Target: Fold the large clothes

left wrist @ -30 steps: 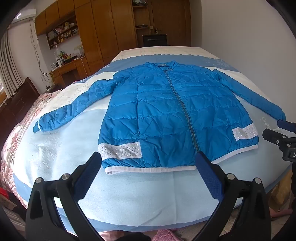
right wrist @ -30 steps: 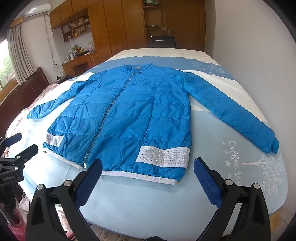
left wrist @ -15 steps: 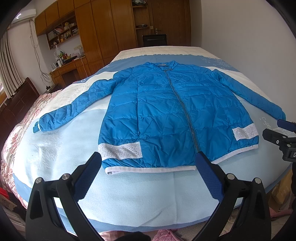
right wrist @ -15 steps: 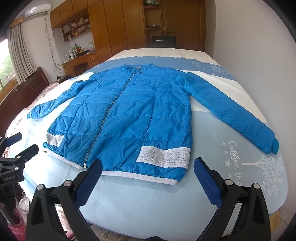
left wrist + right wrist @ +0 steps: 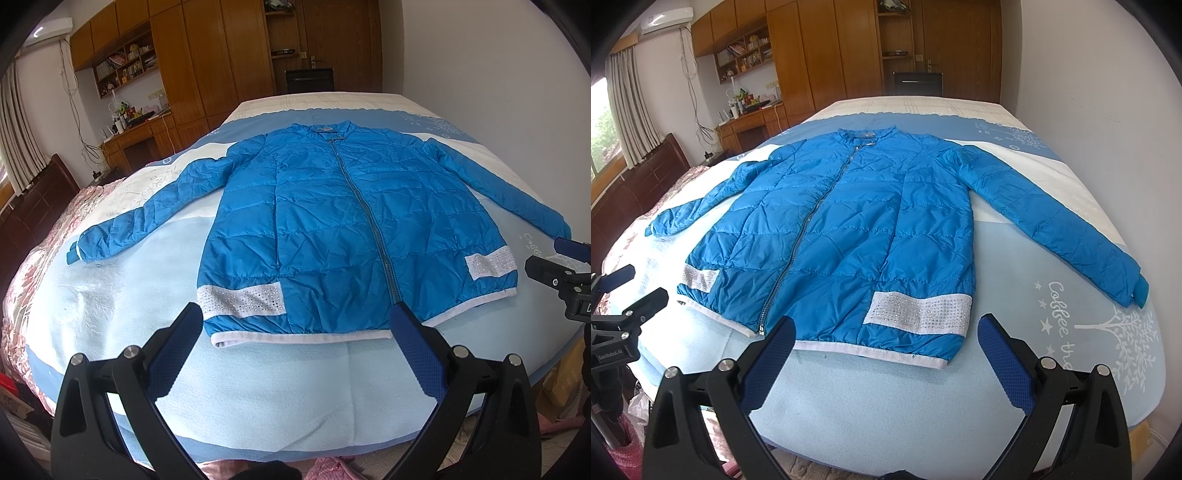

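Note:
A blue quilted jacket [image 5: 332, 229] lies flat and face up on the bed, zipped, sleeves spread to both sides, white hem toward me. It also shows in the right wrist view [image 5: 849, 236]. My left gripper [image 5: 297, 326] is open and empty, hovering just in front of the hem near its left half. My right gripper [image 5: 886, 334] is open and empty, in front of the hem near its right half. The right gripper shows at the right edge of the left wrist view [image 5: 561, 266]; the left gripper shows at the left edge of the right wrist view [image 5: 624, 295].
The bed [image 5: 258, 387] has a light blue cover with white print [image 5: 1108, 332]. A white wall [image 5: 498, 74] runs along its right side. Wooden wardrobes [image 5: 221, 55], a cluttered desk [image 5: 136, 129] and a dark chair [image 5: 310, 79] stand beyond it. A dark headboard [image 5: 33, 210] is at left.

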Motion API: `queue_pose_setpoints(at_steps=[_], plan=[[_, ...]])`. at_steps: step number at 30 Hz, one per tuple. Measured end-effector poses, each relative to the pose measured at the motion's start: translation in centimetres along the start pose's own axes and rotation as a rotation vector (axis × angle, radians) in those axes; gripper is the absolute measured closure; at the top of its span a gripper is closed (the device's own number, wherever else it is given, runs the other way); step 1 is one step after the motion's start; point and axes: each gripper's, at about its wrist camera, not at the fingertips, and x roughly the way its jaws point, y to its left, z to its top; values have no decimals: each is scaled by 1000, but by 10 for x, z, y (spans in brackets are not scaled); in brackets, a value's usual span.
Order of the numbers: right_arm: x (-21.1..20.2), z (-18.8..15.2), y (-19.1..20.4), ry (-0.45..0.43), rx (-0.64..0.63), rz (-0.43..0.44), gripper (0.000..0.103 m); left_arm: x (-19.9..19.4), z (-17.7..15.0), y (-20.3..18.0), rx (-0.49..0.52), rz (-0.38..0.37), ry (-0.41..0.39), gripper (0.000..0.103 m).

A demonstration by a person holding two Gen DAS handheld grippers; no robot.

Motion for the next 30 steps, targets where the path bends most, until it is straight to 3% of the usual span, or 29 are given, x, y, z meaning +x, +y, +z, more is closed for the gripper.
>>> queue_pose_setpoints(at_steps=[30], plan=[[1,1,1,-1,-1,-2,4,3,-1,1,0,1,-1,3]])
